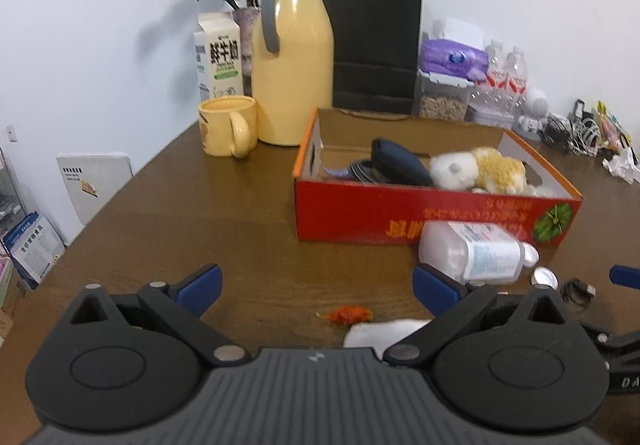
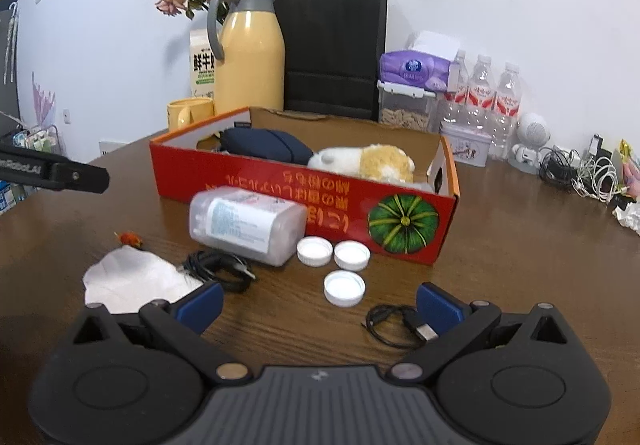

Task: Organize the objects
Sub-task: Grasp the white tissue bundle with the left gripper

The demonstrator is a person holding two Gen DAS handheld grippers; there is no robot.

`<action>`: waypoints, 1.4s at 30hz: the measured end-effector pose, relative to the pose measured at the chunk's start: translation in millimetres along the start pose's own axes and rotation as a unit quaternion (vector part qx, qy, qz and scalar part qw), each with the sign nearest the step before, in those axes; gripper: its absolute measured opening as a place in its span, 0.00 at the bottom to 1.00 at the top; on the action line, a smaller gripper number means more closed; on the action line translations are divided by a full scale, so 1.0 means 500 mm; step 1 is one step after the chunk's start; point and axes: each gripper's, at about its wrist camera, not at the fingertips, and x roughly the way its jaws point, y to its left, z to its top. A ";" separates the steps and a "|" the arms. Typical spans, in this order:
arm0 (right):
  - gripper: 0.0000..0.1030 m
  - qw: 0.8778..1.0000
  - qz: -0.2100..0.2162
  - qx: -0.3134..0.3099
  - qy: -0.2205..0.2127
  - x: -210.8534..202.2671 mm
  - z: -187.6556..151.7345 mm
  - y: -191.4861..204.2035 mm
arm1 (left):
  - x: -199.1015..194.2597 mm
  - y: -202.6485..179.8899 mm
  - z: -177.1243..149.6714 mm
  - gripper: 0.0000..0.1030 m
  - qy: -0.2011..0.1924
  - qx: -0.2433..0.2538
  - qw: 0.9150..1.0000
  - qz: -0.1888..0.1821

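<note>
Right wrist view shows the right tool (image 2: 318,305) spread wide and empty (as is the left tool (image 1: 316,285)), so a pick seems next: the near bottle cap (image 2: 344,288) on the desk (image 2: 520,265), bound for the red box (image 2: 304,185) beyond.

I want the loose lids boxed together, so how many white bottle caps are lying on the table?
3: two side by side against the red box, left cap and right cap; a third cap nearer the right gripper. Others may be hidden.
</note>
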 end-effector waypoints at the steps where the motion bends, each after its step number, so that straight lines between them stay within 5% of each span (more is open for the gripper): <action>1: 1.00 1.000 -0.001 0.001 0.002 0.001 -0.002 -0.002 | 0.002 -0.003 -0.005 1.00 0.005 0.002 1.000 -0.004; 9: 1.00 1.000 -0.012 0.009 0.014 0.007 -0.016 -0.022 | 0.050 -0.062 -0.061 1.00 0.081 0.039 0.995 -0.051; 18: 1.00 0.999 -0.013 0.026 0.025 0.019 -0.032 -0.049 | 0.084 -0.104 -0.071 1.00 0.107 0.047 0.990 -0.083; 42: 1.00 0.997 0.014 0.065 0.040 0.033 -0.041 -0.069 | 0.083 -0.118 -0.089 1.00 0.077 0.066 0.992 -0.069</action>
